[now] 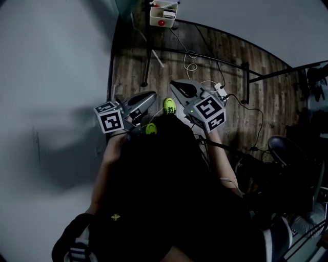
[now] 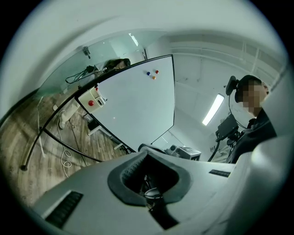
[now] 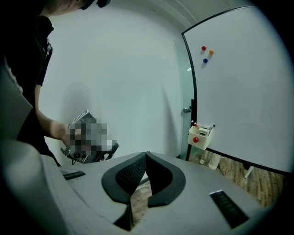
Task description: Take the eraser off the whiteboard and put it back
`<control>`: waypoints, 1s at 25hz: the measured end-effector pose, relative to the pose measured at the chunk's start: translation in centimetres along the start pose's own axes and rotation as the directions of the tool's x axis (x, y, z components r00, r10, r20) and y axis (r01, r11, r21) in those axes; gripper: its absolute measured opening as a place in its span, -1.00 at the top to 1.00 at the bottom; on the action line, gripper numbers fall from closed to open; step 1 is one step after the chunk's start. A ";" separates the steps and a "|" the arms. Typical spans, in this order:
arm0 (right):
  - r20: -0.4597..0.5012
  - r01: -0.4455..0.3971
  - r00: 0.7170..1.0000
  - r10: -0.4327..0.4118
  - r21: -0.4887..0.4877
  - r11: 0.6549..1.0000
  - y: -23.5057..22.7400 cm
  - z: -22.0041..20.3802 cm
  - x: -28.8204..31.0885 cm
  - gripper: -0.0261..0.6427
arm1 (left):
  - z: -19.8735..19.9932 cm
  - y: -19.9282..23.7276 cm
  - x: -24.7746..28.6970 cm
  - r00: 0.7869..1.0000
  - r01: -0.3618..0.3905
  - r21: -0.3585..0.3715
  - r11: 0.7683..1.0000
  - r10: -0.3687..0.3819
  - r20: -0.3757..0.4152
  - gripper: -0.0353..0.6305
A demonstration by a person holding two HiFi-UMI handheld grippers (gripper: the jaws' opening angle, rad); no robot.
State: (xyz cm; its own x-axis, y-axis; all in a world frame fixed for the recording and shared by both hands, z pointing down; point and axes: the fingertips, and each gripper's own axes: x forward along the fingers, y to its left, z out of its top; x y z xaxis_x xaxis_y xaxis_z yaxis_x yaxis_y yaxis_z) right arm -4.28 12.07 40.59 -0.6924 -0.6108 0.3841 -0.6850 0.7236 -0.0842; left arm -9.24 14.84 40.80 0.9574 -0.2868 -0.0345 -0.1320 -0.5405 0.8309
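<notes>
While closed, right gripper (image 3: 146, 155) before whiteboard (image 3: 243, 82).

From the head view, a box (image 1: 164, 14) is mounted at twelve o'clock, cables (image 1: 190, 65) are laid between it and the right gripper (image 1: 175, 85), and the left gripper (image 1: 152, 96) is held at that gripper's eight o'clock.

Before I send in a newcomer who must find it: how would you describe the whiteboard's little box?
Find the large black-framed whiteboard on the wood-plank floor. At its lower corner hangs a small cream plastic box. Unlike the three coloured magnets higher up, it is open-topped with one red dot on its front.
</notes>
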 end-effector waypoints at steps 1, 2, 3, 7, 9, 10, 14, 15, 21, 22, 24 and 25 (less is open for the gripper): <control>-0.003 -0.004 1.000 0.004 0.002 1.000 -0.6 0.0 0.2 0.86 | 0.3 0.3 0.4 1.000 -0.005 -0.003 1.000 0.005 0.000 0.84; -0.006 -0.009 1.000 0.009 0.004 1.000 -1.2 -0.1 0.5 0.86 | 0.6 0.7 0.8 1.000 -0.010 -0.005 1.000 0.010 -0.001 0.84; -0.009 -0.013 1.000 0.013 0.005 1.000 -2.0 -0.1 0.8 0.86 | 1.0 1.1 1.3 1.000 -0.014 -0.008 1.000 0.014 -0.001 0.84; -0.020 -0.037 0.999 0.037 0.017 0.999 -5.8 -0.4 2.7 0.86 | 3.0 3.6 4.0 1.000 -0.027 -0.028 0.999 0.027 0.009 0.84; -0.018 -0.045 0.999 0.045 0.017 0.999 -7.3 -0.1 3.2 0.86 | 4.0 4.2 5.1 0.999 -0.033 -0.028 0.999 0.034 0.013 0.84; -0.016 -0.047 0.999 0.048 0.015 0.999 -7.8 0.3 3.3 0.86 | 4.4 4.2 5.5 0.999 -0.036 -0.026 0.999 0.037 0.014 0.84; -0.009 -0.056 0.998 0.056 0.013 0.998 -9.8 1.1 3.5 0.86 | 5.8 4.6 7.0 0.999 -0.046 -0.020 0.999 0.046 0.019 0.84; -0.008 -0.058 0.998 0.058 0.012 0.998 -10.2 1.2 3.6 0.86 | 6.0 4.7 7.3 0.999 -0.048 -0.020 0.999 0.048 0.021 0.84; -0.008 -0.082 0.997 0.082 0.012 0.997 -12.6 1.4 4.2 0.86 | 7.1 5.8 9.4 0.998 -0.061 -0.023 0.998 0.062 0.028 0.84; -0.007 -0.088 0.996 0.088 0.011 0.996 -12.9 1.4 4.3 0.86 | 7.3 6.0 9.7 0.997 -0.065 -0.024 0.998 0.066 0.030 0.84; -0.007 -0.100 0.995 0.100 0.009 0.995 -13.7 1.6 4.8 0.86 | 7.8 6.5 10.2 0.997 -0.074 -0.025 0.997 0.074 0.037 0.84; -0.008 -0.106 0.994 0.106 0.009 0.994 -14.1 1.6 4.9 0.86 | 8.1 6.7 10.5 0.996 -0.078 -0.026 0.997 0.079 0.040 0.84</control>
State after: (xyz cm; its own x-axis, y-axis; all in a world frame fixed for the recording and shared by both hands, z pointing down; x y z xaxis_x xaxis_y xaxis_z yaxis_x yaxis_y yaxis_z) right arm 1.61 -1.67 42.21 -0.7592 -0.5284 0.3801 -0.6101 0.7812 -0.1326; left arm -2.17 1.81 41.54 0.9329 -0.3599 0.0091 -0.1995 -0.4955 0.8454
